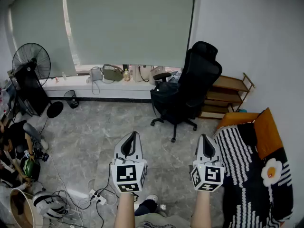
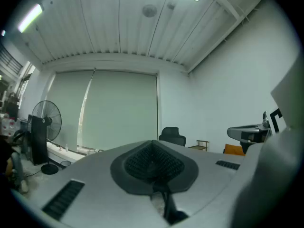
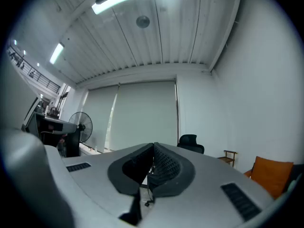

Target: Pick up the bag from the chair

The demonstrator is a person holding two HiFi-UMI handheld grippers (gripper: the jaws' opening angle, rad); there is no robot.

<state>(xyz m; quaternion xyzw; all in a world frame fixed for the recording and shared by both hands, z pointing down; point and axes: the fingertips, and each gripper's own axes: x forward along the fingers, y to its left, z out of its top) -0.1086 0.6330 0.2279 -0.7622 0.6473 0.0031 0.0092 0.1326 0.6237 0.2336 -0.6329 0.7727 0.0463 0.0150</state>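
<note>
Looking down over grey floor [image 1: 95, 127]: L gripper [image 1: 133, 137] & R gripper [image 1: 204, 140] held side by side, both w/ jaws pressed together, nothing btwn them. Black bag [image 1: 164, 95] sits on seat of black office chair [image 1: 202, 72], well ahead, by window sill [image 1: 71, 85].

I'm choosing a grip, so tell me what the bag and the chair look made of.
The bag looks like soft black fabric, matte: it slumps on the seat. The chair seems to be padded or mesh black upholstery on a dark, probably plastic, star base; it is too distant to be sure.
</note>
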